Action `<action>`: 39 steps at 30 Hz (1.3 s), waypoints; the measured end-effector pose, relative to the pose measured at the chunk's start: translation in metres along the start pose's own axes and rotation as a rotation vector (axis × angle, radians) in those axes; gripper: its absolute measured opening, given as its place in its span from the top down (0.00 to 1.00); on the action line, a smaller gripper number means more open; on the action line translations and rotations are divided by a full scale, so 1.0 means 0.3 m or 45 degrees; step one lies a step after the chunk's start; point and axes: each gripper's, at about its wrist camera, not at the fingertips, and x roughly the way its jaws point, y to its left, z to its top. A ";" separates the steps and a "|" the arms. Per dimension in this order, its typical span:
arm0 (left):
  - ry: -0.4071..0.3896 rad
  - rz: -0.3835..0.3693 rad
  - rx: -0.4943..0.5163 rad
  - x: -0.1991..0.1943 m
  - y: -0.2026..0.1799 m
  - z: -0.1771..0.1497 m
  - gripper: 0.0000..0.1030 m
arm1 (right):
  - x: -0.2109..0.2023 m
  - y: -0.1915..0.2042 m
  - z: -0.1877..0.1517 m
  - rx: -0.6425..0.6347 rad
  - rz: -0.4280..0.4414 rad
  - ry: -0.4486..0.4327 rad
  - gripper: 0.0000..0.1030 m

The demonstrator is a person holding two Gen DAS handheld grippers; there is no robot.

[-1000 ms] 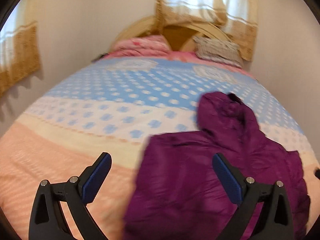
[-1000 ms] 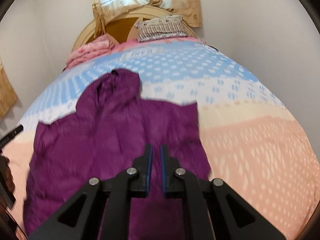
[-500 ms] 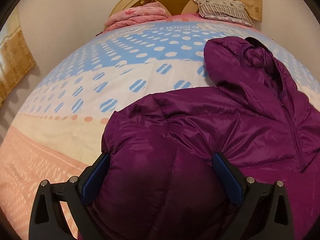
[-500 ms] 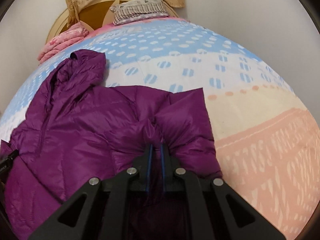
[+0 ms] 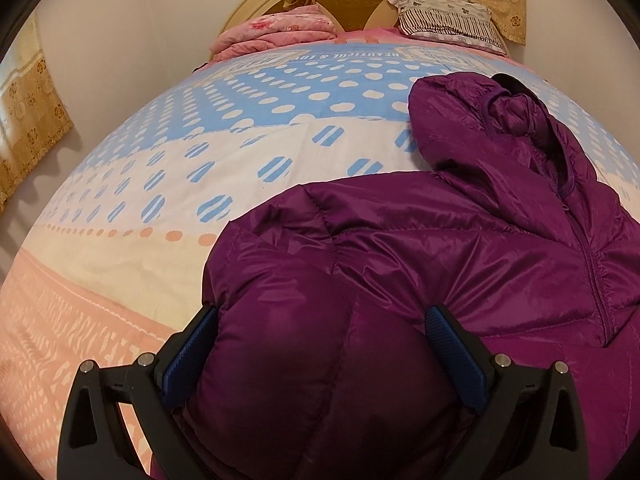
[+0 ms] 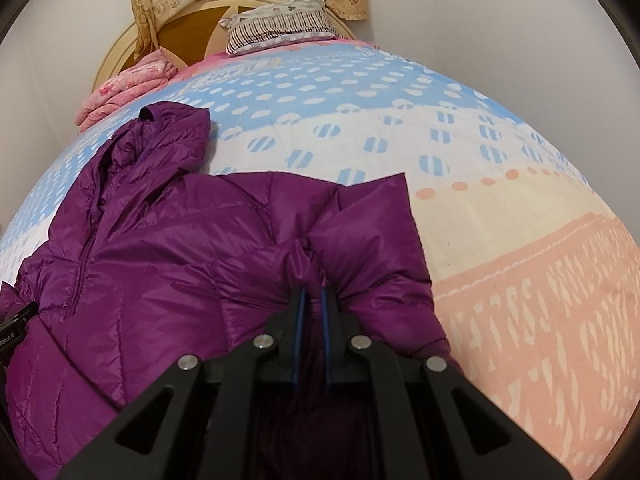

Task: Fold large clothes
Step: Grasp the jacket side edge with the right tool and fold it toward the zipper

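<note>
Left wrist view: the left gripper (image 5: 320,344) has its fingers (image 5: 456,354) spread wide, straddling a puffed fold of the purple jacket (image 5: 420,256), not yet pinching it.
Right wrist view: the right gripper (image 6: 313,312) has its fingers pressed together on a bunched ridge of jacket fabric.
Jacket position: spread on the bed (image 5: 248,128), hood (image 6: 168,132) toward the headboard (image 6: 192,20), zip up the front.
Handling: probably light, soft and springy; the shiny shell looks slippery, so a shallow pinch may slide off.
Where to hold: take a deep bite at a quilted seam or the hem, not the smooth puffed panel.
Nearby: pink folded blanket (image 5: 276,34), striped pillow (image 5: 444,20).
</note>
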 end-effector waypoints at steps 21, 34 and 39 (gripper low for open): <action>-0.001 -0.076 0.012 -0.081 0.031 0.063 0.01 | -0.002 -0.006 0.023 -0.018 0.035 0.075 0.88; -0.129 -0.278 0.062 0.107 -0.144 0.579 0.01 | 0.148 0.198 0.526 -0.127 0.326 0.041 0.29; -0.036 -0.248 0.075 0.296 -0.184 0.653 0.01 | 0.341 0.300 0.610 -0.196 0.289 0.075 0.29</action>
